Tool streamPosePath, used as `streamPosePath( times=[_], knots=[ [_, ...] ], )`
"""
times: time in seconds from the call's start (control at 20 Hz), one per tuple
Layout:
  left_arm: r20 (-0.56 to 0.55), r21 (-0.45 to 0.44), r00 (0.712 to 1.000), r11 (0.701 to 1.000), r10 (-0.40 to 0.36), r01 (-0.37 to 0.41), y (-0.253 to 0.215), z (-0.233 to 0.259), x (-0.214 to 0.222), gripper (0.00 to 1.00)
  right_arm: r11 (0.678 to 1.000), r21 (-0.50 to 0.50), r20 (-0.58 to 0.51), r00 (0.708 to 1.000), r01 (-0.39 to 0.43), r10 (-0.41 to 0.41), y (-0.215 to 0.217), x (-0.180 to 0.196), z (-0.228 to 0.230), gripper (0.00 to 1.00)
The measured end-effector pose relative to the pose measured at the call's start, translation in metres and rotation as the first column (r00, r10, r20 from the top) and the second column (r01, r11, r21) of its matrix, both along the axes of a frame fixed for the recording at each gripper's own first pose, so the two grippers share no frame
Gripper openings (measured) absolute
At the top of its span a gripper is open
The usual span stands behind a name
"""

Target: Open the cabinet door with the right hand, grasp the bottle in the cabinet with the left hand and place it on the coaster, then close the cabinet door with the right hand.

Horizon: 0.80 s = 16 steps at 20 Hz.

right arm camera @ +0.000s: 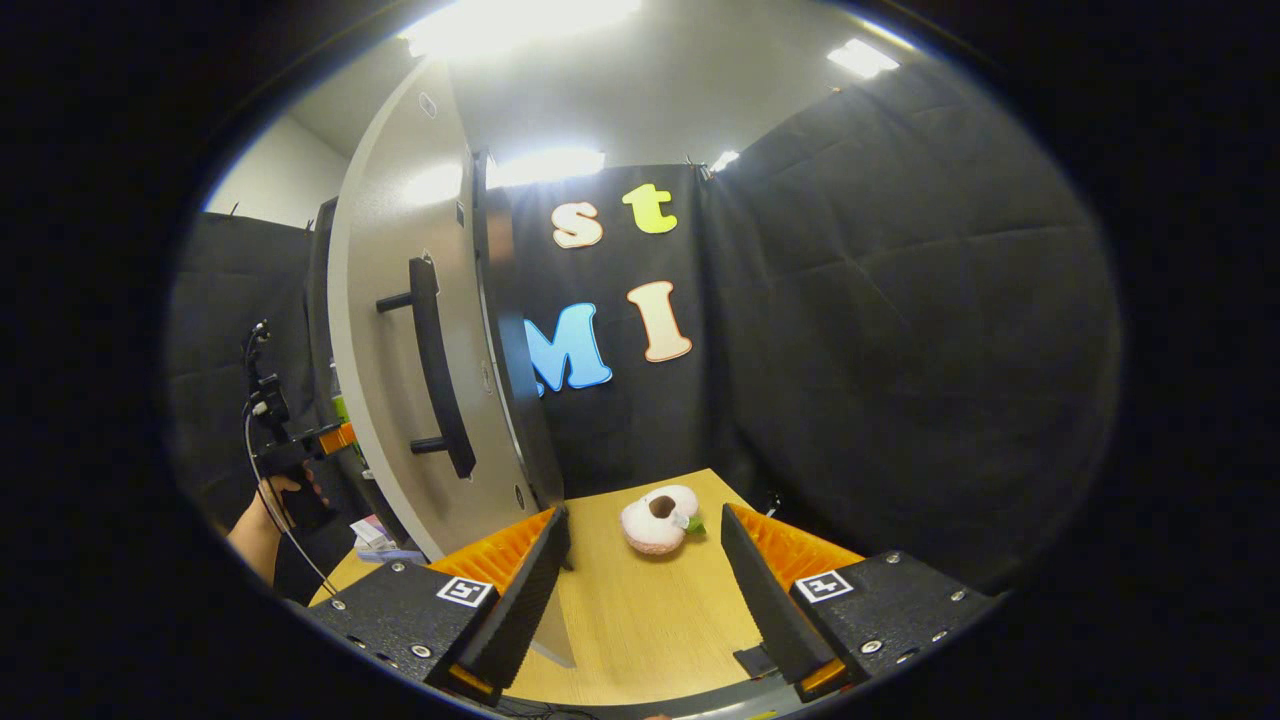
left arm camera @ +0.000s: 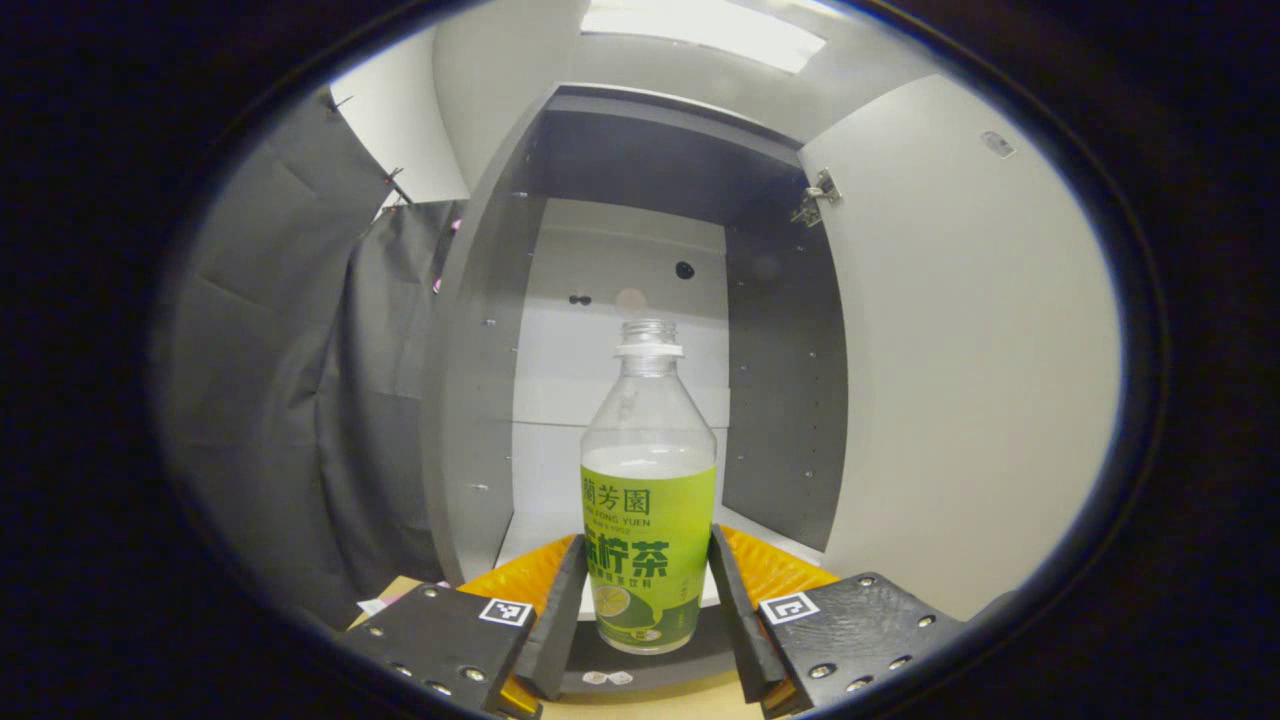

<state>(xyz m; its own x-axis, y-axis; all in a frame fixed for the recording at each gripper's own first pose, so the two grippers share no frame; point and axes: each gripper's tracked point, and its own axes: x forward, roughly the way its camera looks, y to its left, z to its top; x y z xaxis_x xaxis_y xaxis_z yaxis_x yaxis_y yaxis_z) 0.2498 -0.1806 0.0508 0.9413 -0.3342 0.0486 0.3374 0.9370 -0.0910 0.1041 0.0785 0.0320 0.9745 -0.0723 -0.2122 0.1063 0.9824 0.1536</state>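
Observation:
A clear, capless bottle [left arm camera: 648, 500] with a green label stands upright between the fingers of my left gripper [left arm camera: 645, 600], which press on its sides. Behind it is the open cabinet [left arm camera: 620, 300] with a pale back wall and dark side walls. Its white door [left arm camera: 960, 350] is swung out to the right. In the right gripper view the door [right arm camera: 400, 330] stands edge-on at left, with its black bar handle [right arm camera: 435, 370] facing me. My right gripper [right arm camera: 645, 580] is open above the wooden table [right arm camera: 640, 640], right of the door, touching nothing.
A pink, doughnut-like soft toy [right arm camera: 657, 518] lies on the table ahead of the right gripper. Past the door at far left, a hand [right arm camera: 265, 520] holds the left gripper [right arm camera: 335, 440]. Some small papers [right arm camera: 375, 535] lie near the door's foot. Black cloth walls surround the table.

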Motion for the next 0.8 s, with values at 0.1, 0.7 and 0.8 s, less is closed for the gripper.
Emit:
streamPosePath(
  times=[0.1, 0.7, 0.8],
  knots=[
    [0.005, 0.001, 1.000, 1.000, 0.018, -0.018, 0.008, -0.001, -0.016, 0.67, 1.000, -0.003, 0.003, 1.000, -0.020, 0.020, -0.001, -0.005, 0.002, 0.94],
    [0.002, 0.021, 0.993, 0.993, 0.120, -0.120, 0.051, -0.038, -0.098, 0.63, 0.991, 0.004, -0.006, 0.991, -0.131, 0.131, 0.002, -0.014, -0.003, 0.94],
    [0.009, 0.016, 0.990, 0.990, 0.141, -0.141, 0.059, -0.045, -0.111, 0.72, 0.989, 0.001, -0.011, 0.989, -0.149, 0.149, 0.007, -0.014, -0.006, 0.94]
  ],
)
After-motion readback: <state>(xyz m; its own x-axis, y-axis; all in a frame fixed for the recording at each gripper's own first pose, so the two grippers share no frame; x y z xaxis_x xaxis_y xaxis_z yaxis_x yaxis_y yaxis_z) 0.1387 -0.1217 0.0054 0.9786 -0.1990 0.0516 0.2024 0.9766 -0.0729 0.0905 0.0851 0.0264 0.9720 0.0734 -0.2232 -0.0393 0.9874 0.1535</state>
